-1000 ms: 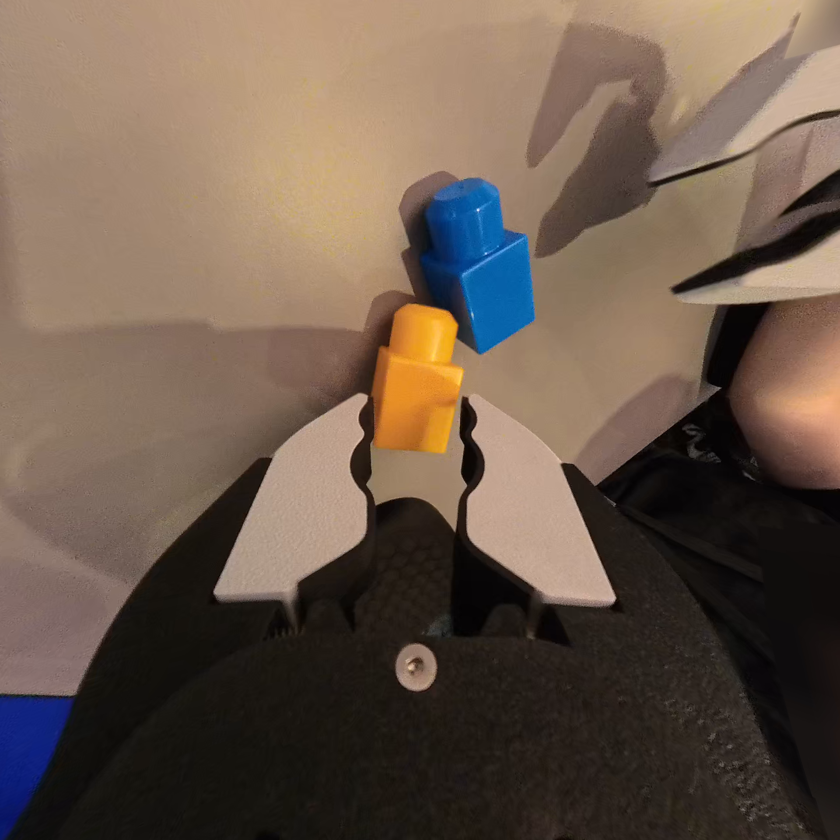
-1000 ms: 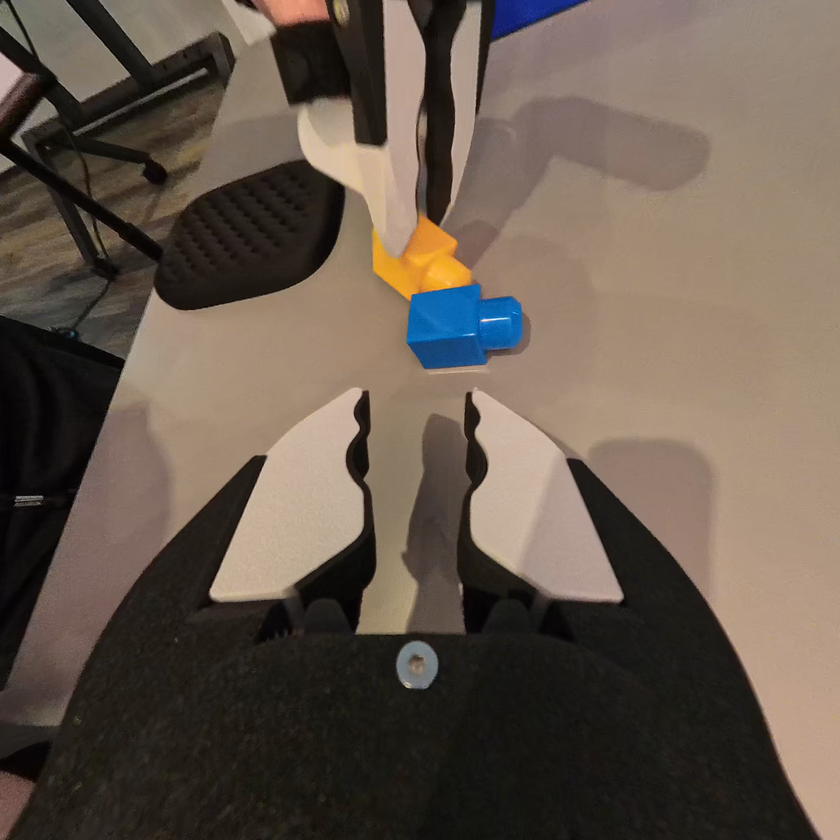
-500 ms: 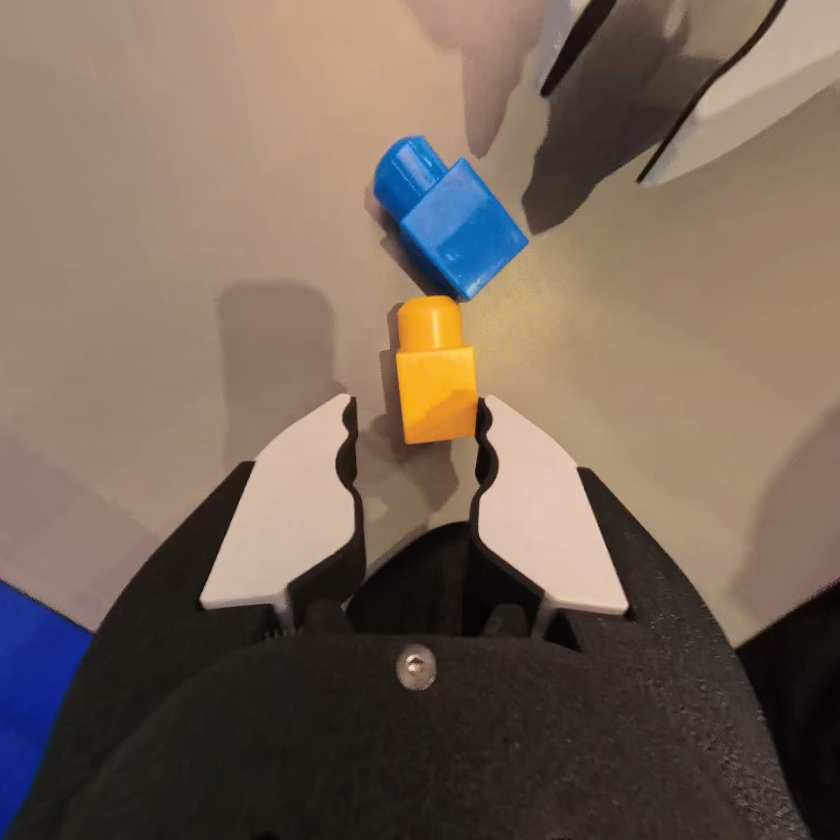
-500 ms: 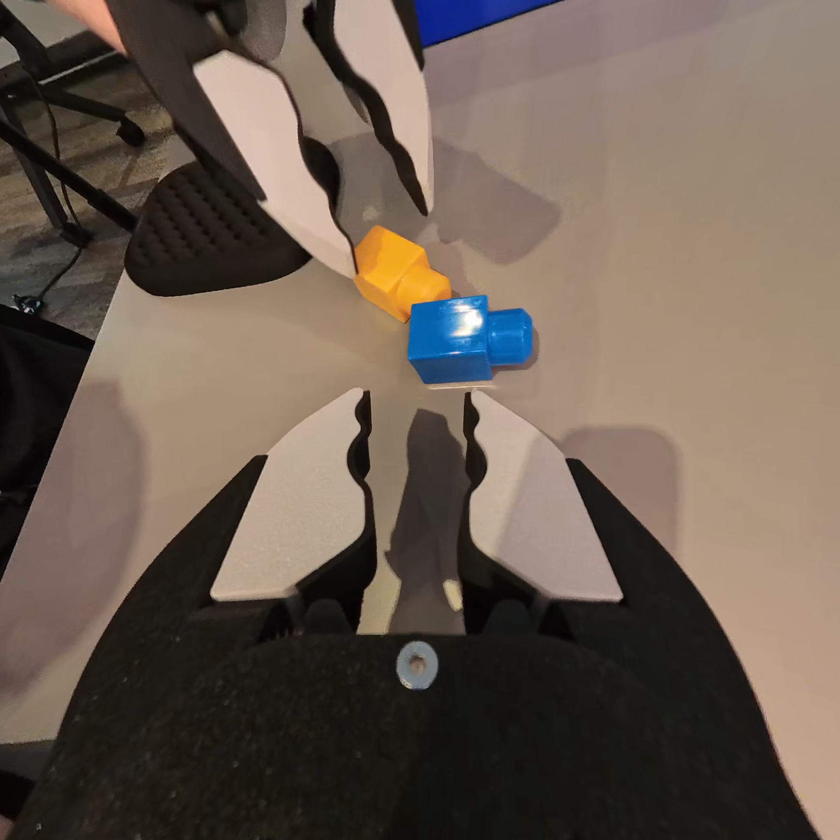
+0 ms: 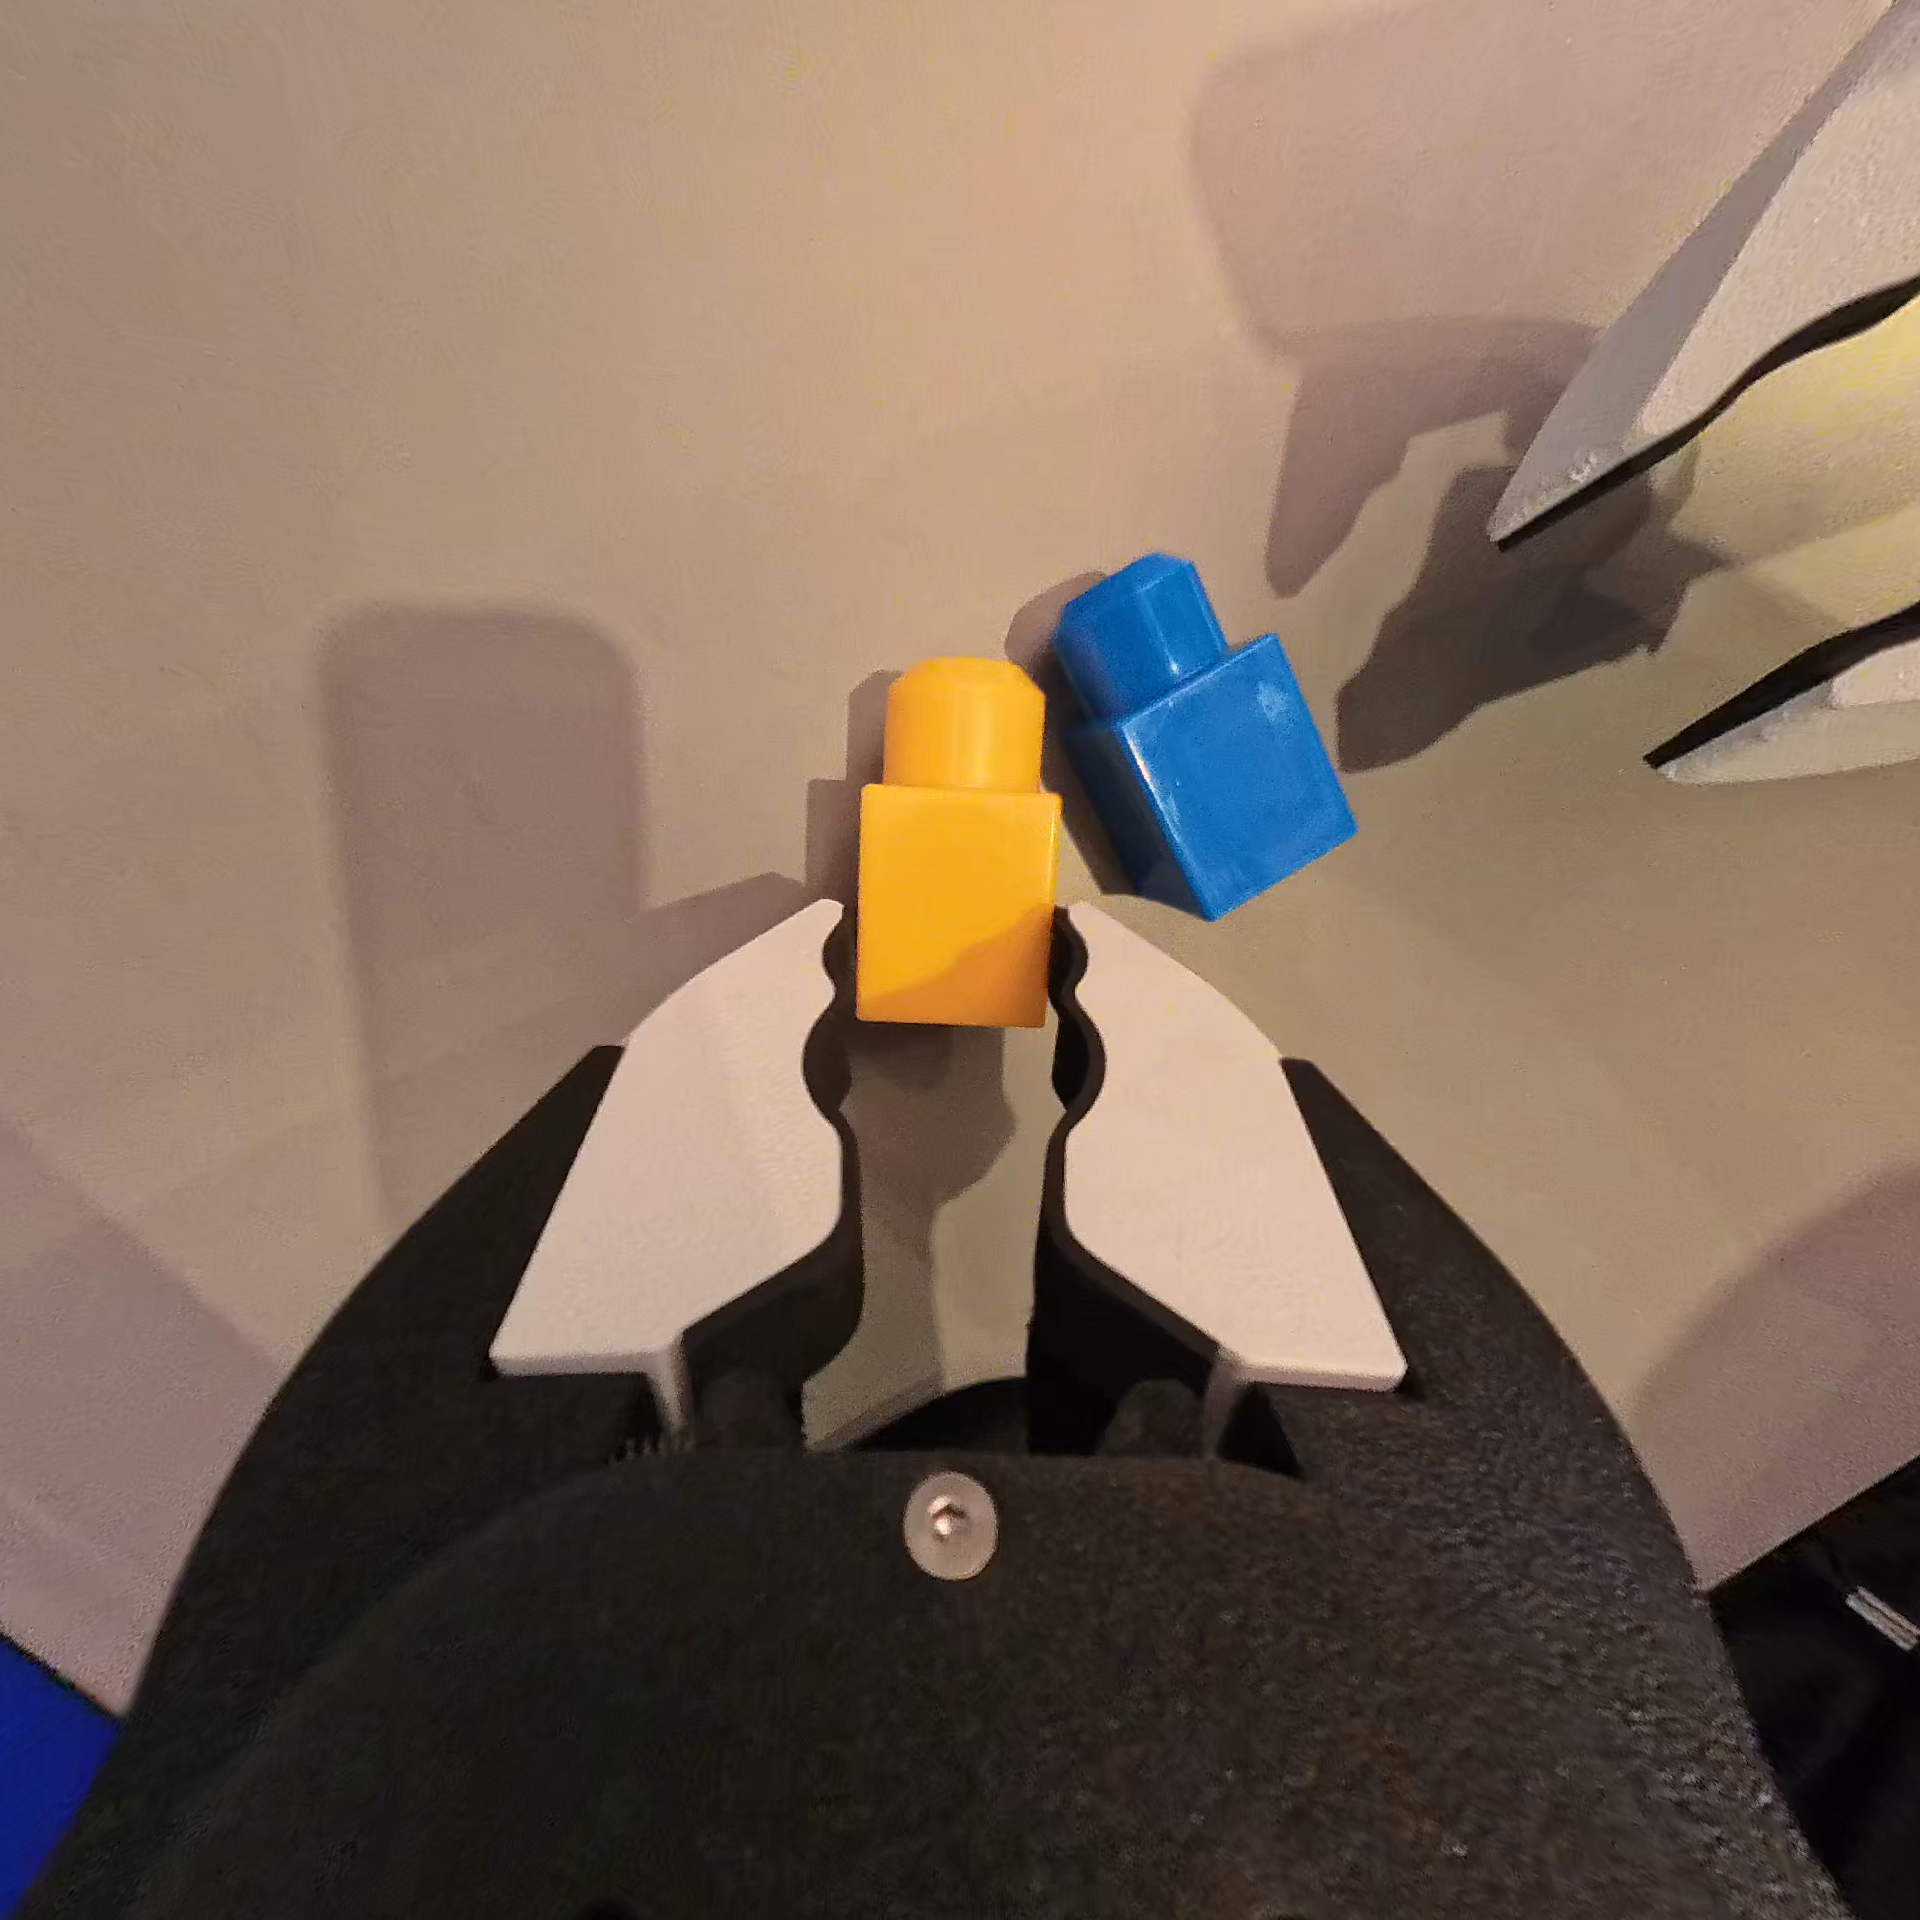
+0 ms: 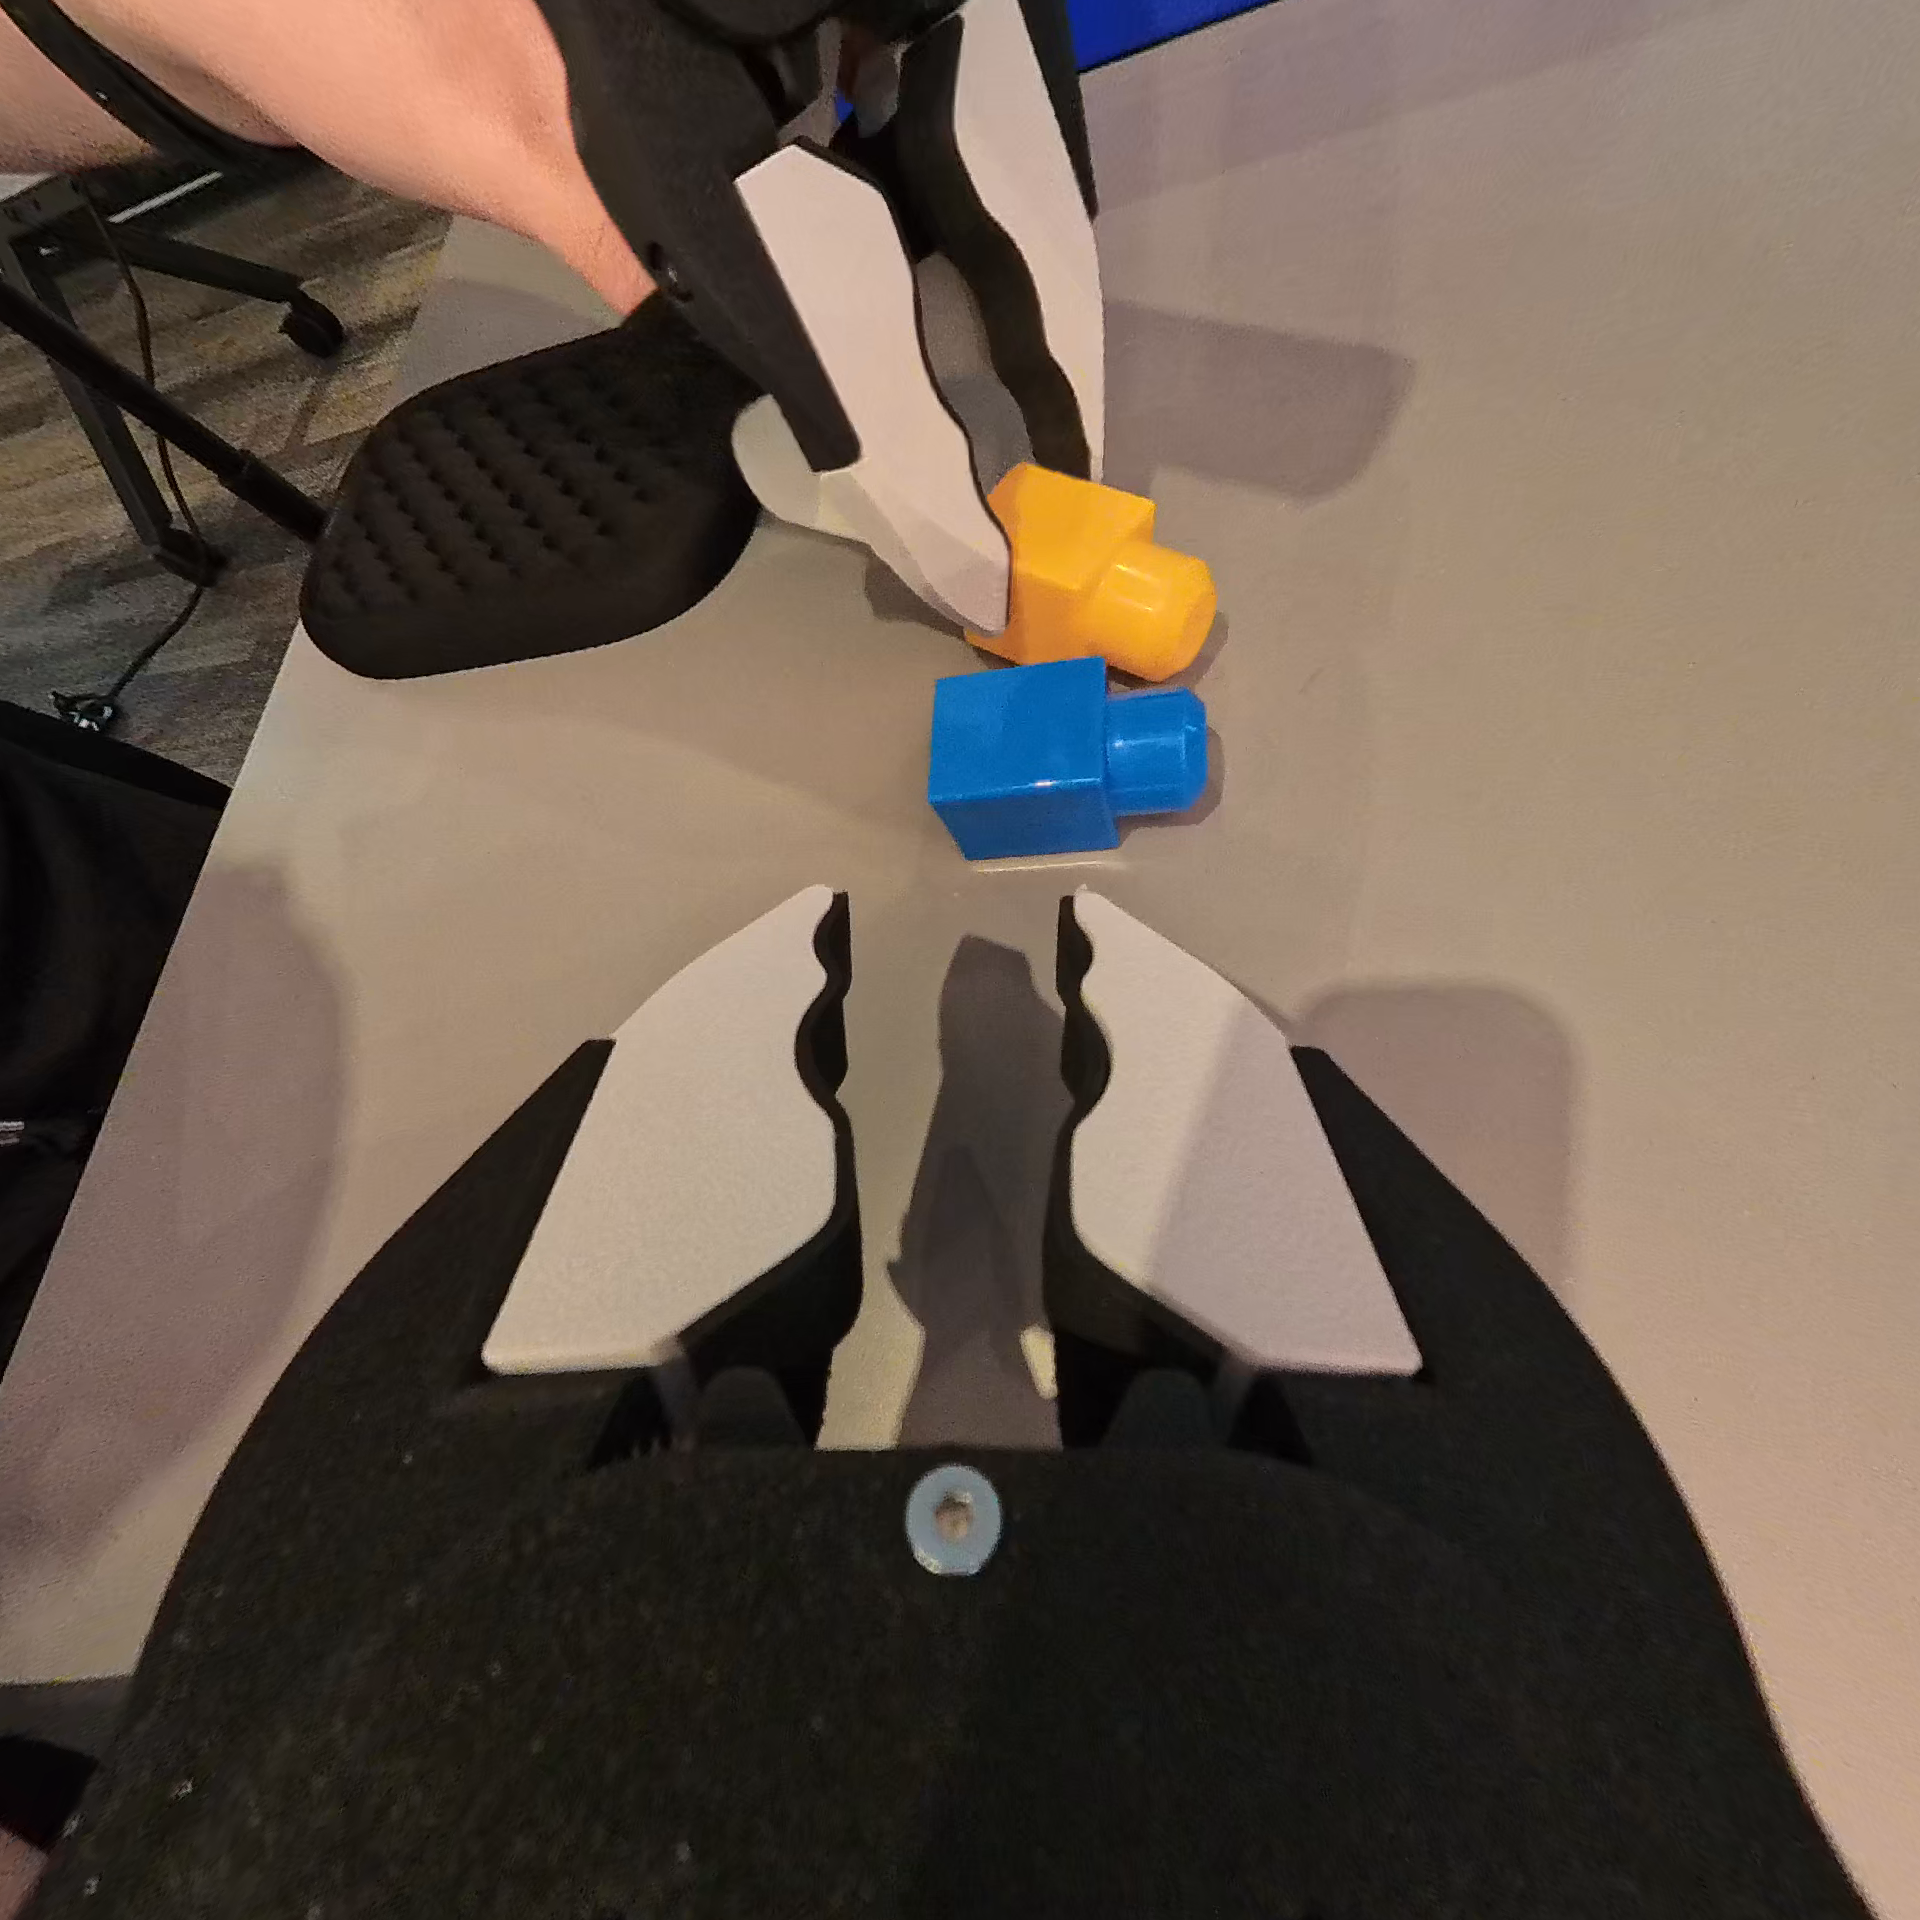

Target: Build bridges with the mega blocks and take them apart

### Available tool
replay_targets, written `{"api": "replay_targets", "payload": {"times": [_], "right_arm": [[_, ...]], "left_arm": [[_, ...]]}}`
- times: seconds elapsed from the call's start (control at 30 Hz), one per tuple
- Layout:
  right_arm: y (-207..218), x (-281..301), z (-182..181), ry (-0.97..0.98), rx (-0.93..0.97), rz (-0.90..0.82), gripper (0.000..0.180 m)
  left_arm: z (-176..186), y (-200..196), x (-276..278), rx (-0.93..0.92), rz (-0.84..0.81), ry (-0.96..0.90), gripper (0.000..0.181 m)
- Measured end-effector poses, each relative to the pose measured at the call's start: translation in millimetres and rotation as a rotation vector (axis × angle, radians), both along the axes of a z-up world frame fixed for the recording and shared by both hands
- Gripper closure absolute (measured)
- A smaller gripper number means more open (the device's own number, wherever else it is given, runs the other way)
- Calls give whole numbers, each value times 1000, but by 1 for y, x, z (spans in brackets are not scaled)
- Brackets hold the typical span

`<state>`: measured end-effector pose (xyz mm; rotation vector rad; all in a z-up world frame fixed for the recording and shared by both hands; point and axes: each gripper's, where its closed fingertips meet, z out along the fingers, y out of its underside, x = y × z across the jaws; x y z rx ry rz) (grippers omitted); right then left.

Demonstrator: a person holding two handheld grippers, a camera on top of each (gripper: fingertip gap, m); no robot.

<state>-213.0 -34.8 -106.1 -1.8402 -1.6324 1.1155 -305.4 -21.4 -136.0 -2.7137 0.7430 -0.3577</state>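
While your left hand-held gripper (image 5: pixel 951 935) is pinching the yellow block (image 5: pixel 951 904) by its square body, one fingertip on each side, the block is lying on its side on the grey table (image 5: pixel 416 416) with its round stud pointing toward twelve o'clock in the left wrist view. The blue block (image 5: pixel 1205 758) is lying just beside it at about two o'clock, also on its side, its stud tilting toward eleven o'clock; whether the two blocks are touching is hard to tell from here. Your right hand-held gripper (image 5: pixel 1766 540) is showing at the right edge of that view, around two o'clock, its grey fingers apart. In the right wrist view, your right hand-held gripper (image 6: pixel 954 904) is hovering with its fingers parted to a narrow gap and nothing between them, the tips sitting just short of the blue block (image 6: pixel 1023 758), which is lying at twelve o'clock with its stud pointing to three o'clock. The yellow block (image 6: pixel 1091 571) is lying just beyond it, stud toward four o'clock, and the left hand-held gripper (image 6: pixel 1023 540) is coming down on it from eleven o'clock. A black dimpled pad (image 6: pixel 520 520) is resting on the table's left edge at ten o'clock.
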Motion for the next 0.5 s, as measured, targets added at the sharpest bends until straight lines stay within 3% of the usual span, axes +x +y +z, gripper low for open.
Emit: {"api": "replay_targets", "payload": {"times": [0.5], "right_arm": [[-1, 2, -3, -13, -19, 0, 142]], "left_arm": [[20, -5, 8, -3, 68, -133, 141]]}}
